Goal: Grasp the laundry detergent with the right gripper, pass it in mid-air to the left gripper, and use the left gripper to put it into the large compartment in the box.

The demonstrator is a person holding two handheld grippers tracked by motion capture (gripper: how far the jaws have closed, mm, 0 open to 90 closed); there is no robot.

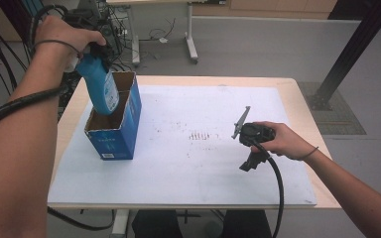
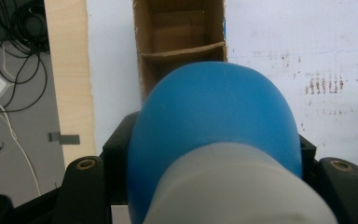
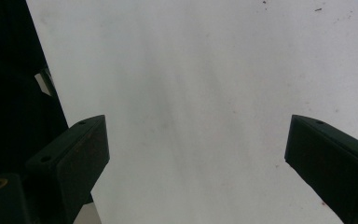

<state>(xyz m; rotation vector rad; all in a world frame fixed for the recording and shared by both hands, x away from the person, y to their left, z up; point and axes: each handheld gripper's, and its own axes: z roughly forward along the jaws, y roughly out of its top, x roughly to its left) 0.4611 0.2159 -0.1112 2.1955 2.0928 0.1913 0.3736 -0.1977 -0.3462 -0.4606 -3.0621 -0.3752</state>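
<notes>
- Even, soft indoor light; no hard shadows on the white mat (image 1: 188,163).
- High view slightly soft.
- Bottle (image 2: 214,140) close to lens, blurred.
- Right gripper view's left edge dark.

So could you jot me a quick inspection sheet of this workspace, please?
Surface: white mat on a wooden table, with small reddish marks.
Job's things: blue bottle, tilted, base down in an open blue cardboard box with inner dividers.
Clutter: nothing seen.
Tongs: left tongs shut on the bottle; right tongs open, with nothing between them, over the mat.
Cables: one black cable trails from the right tongs; loose wires on the floor.
Surroundings: grey floor, table legs, black post.
</notes>
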